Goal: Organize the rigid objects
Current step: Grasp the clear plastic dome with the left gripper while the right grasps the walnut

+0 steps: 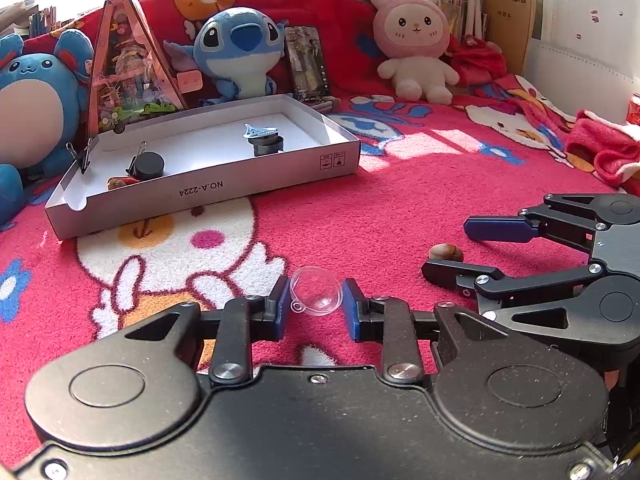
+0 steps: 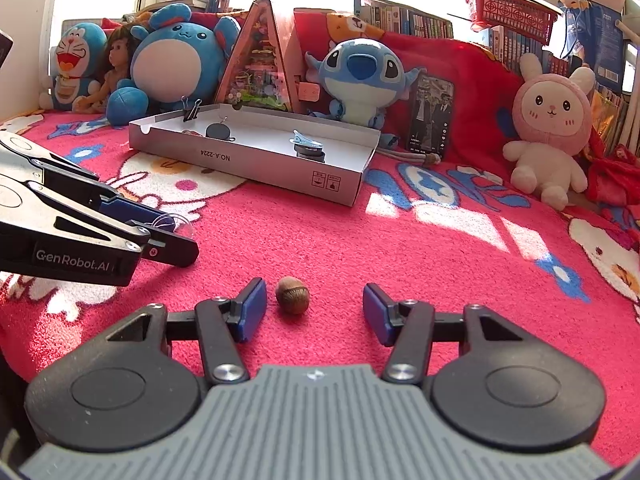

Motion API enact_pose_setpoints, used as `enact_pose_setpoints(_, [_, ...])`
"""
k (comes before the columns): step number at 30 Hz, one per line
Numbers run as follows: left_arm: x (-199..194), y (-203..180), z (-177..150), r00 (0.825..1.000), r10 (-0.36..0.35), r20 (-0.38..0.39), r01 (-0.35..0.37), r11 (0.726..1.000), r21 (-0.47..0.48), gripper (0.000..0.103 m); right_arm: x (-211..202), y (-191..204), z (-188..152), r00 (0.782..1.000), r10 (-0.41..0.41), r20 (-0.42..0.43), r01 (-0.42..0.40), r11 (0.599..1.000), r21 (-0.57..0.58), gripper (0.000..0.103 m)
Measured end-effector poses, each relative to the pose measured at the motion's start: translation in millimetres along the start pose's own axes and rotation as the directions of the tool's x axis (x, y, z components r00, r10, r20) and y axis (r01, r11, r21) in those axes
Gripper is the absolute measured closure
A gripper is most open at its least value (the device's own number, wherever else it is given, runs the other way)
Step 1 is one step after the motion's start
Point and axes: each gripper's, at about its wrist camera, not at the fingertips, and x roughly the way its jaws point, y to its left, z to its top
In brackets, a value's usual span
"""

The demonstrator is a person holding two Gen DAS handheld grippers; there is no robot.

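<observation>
Clear dome (image 1: 316, 290) sits between the left gripper (image 1: 316, 307) pads, which pinch it at both sides; it looks thin and slippery, so grip should stay light and lift straight. Acorn (image 2: 292, 294) lies between the right gripper (image 2: 315, 311) jaws, half spread, untouched, nearer the left pad; centring first would help.

Left wrist view: low and close over the red blanket (image 1: 400, 200), angled down along its own fingers toward the plush row. Right wrist view: same height and heading, apparently just to the right. Shared: white tray (image 1: 224, 188) (image 2: 280, 172), blue plush (image 1: 236, 52) (image 2: 360, 76), pink rabbit (image 1: 416, 52) (image 2: 548, 136).
</observation>
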Motion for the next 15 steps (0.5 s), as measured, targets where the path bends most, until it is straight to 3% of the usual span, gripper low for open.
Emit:
enact_pose_setpoints(2, [-2, 1, 0, 1.000, 0.000, 0.003, 0.000, 1.000, -0.005, 0.077, -4, -1, -1, 1.000, -0.008, 0.026, 0.007, 1.000, 0.026, 0.060])
enact_pose_setpoints(4, [-4, 2, 1, 1.000, 0.003, 0.009, -0.003, 1.000, -0.009, 0.077, -9, -2, -2, 0.998, -0.016, 0.054, 0.014, 0.999, 0.041, 0.066])
enact_pose_setpoints(15, [-11, 10, 3, 0.999, 0.023, 0.026, -0.022, 0.999, -0.042, 0.077, -15, 5, -2, 0.997, -0.007, 0.072, 0.005, 0.999, 0.035, 0.071])
